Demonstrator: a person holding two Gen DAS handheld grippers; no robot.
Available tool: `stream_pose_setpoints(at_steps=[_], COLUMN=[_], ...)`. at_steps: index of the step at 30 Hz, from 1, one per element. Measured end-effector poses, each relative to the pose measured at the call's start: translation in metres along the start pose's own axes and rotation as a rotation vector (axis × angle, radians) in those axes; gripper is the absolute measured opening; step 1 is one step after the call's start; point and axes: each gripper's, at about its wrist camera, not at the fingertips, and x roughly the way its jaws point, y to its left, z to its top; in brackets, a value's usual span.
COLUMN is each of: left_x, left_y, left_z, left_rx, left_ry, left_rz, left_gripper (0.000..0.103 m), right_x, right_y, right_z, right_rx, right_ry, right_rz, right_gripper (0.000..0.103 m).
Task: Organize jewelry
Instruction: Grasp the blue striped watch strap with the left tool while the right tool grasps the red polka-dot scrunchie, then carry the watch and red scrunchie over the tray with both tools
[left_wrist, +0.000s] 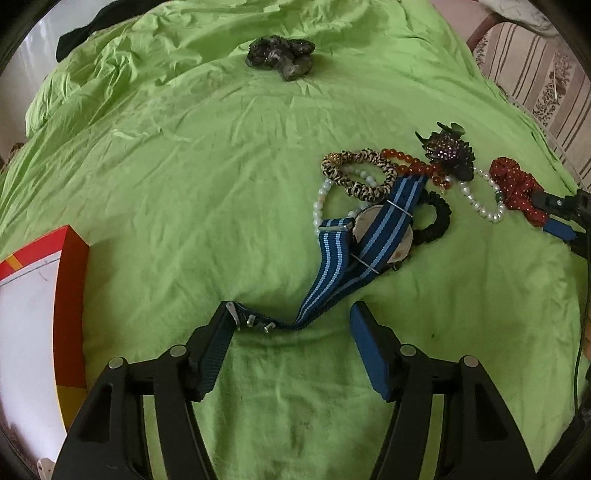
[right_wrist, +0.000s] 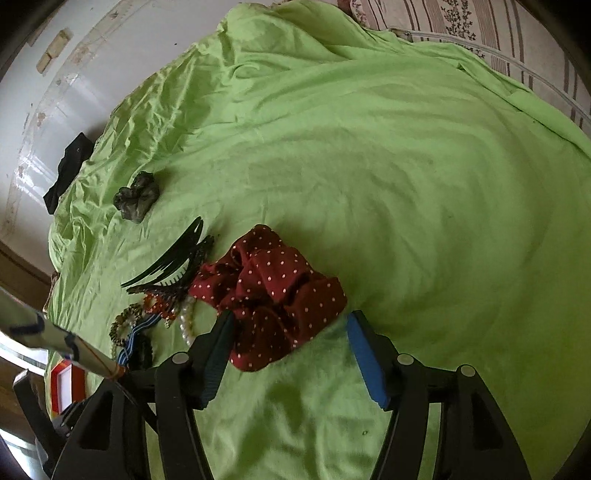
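Observation:
My left gripper (left_wrist: 291, 317) is open over the green sheet (left_wrist: 184, 184). The buckle end of the watch (left_wrist: 384, 232) with the blue striped strap lies between its fingers, against the left one. Beyond the watch lies a pile: an animal-print scrunchie (left_wrist: 358, 173), white beads (left_wrist: 319, 206), orange beads (left_wrist: 410, 162), a sparkly black hair claw (left_wrist: 448, 151), pearls (left_wrist: 480, 206) and a black scrunchie (left_wrist: 436, 218). My right gripper (right_wrist: 290, 321) is open around the red dotted scrunchie (right_wrist: 273, 295). The scrunchie touches the left finger and is apart from the right pad (right_wrist: 365, 354).
A grey-green scrunchie (left_wrist: 284, 55) lies alone farther up the sheet. A red and white box (left_wrist: 70, 295) stands at the left. A dark cloth (right_wrist: 68, 170) lies at the sheet's far edge by the wall. Striped upholstery (left_wrist: 546, 85) shows at the right.

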Motion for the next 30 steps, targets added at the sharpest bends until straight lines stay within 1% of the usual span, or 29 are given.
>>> stream_pose_setpoints(at_steps=[1,2,3,5,6,9,12,15,17,19,22,30], left_x=[-0.001,-0.002,-0.005,-0.010,-0.014,-0.033,-0.064,-0.092,-0.116,-0.133,-0.161,-0.208], left_y=[0.001,0.002,0.004,0.005,0.004,-0.001,-0.004,-0.004,0.000,0.003,0.011,0.040], left_z=[0.000,0.000,0.001,0.000,-0.001,-0.006,-0.011,-0.013,-0.016,-0.019,-0.026,-0.046], left_rx=[-0.009,-0.021,-0.041,-0.061,-0.065,-0.077,-0.091,-0.110,-0.138,-0.156,-0.187,-0.250], left_ry=[-0.001,0.002,0.002,-0.002,-0.007,-0.031,-0.083,-0.129,-0.169,-0.198,-0.246,-0.315], left_rz=[-0.010,-0.027,-0.040,-0.049,-0.049,-0.067,-0.101,-0.131,-0.156,-0.164,-0.164,-0.142], left_gripper=[0.035,0.027,0.025,0.023,0.022,0.021,0.019,0.012,0.012,0.011,0.010,0.010], right_x=[0.002,0.003,0.004,0.002,-0.001,-0.016,-0.034,-0.052,-0.064,-0.076,-0.092,-0.118], right_y=[0.000,-0.001,-0.002,-0.005,-0.008,-0.008,-0.001,0.008,0.015,0.021,0.031,0.069], right_z=[0.000,0.000,0.001,0.002,0.002,0.000,-0.004,-0.010,-0.014,-0.019,-0.027,-0.053], right_rx=[-0.002,-0.008,-0.011,-0.003,0.005,-0.001,-0.035,-0.070,-0.088,-0.107,-0.143,-0.241], right_ry=[0.001,0.002,0.005,0.008,0.005,-0.021,-0.053,-0.074,-0.086,-0.098,-0.114,-0.105], right_rz=[-0.003,-0.012,-0.019,-0.009,0.003,0.008,0.002,0.008,0.019,0.032,0.044,0.091], right_gripper=[0.061,0.046,0.029,0.015,0.011,0.009,0.008,0.007,0.007,0.007,0.007,0.007])
